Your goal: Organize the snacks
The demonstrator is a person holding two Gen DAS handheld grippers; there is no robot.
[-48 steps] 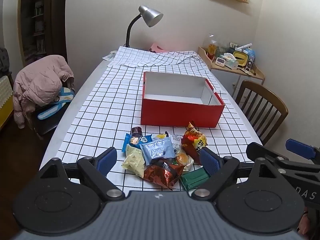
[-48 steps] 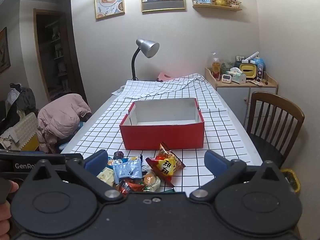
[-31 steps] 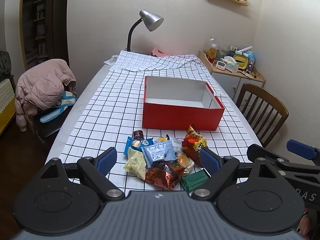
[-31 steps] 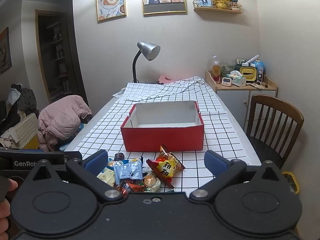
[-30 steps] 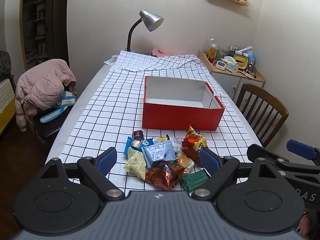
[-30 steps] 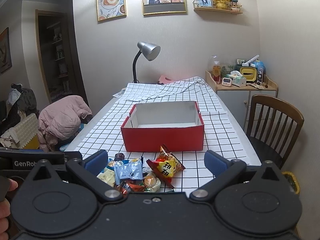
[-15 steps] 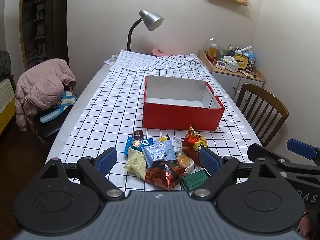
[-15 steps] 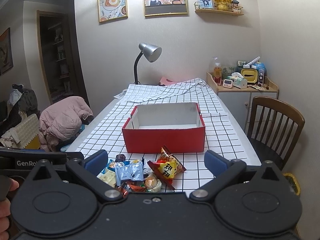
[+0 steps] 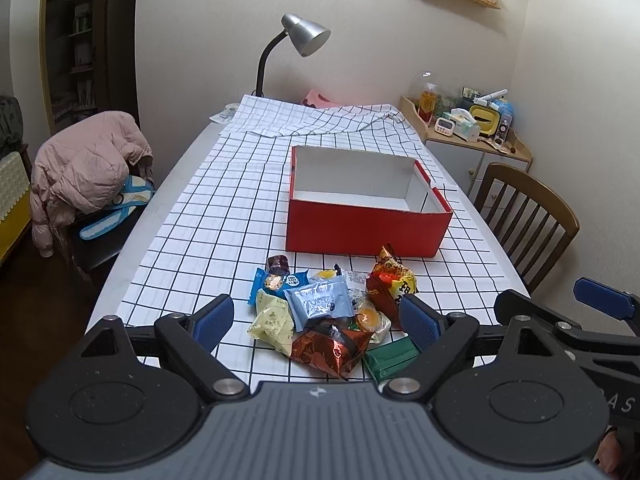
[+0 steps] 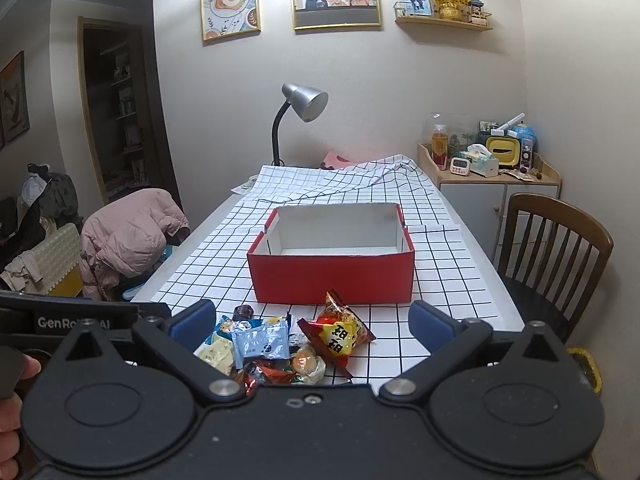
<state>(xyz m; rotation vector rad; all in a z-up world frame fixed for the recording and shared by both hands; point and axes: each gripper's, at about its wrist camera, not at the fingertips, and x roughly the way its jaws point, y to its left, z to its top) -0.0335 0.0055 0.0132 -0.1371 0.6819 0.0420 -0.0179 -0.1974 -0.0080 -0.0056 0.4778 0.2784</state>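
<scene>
1. Plainly, the snack pile (image 9: pixel 328 312) lies on the checked surface (image 9: pixel 224 216) just in front of the empty red box (image 9: pixel 366 232), not touching it.
2. Both sets of tongs hover above the pile with nothing between their blue pads: the left tongs (image 9: pixel 316 320) spread wide, the right tongs (image 10: pixel 310 320) likewise spread.
3. These packets look light and crinkly; foil and plastic film are likely slippery and yield under pressure.
4. The pale blue sachet (image 9: pixel 322 300) lies flat on top, so pinching a sealed edge seems safest.
5. The red-and-yellow puffed bag (image 10: pixel 340 332) probably holds brittle contents; its upright crimped top is the best place to take hold.
6. The green bar (image 9: pixel 390 358) looks stiffer.
7. Bold characters show on the puffed bag, unreadable here; "GenRo" is legible on the left tongs in the right wrist view.
</scene>
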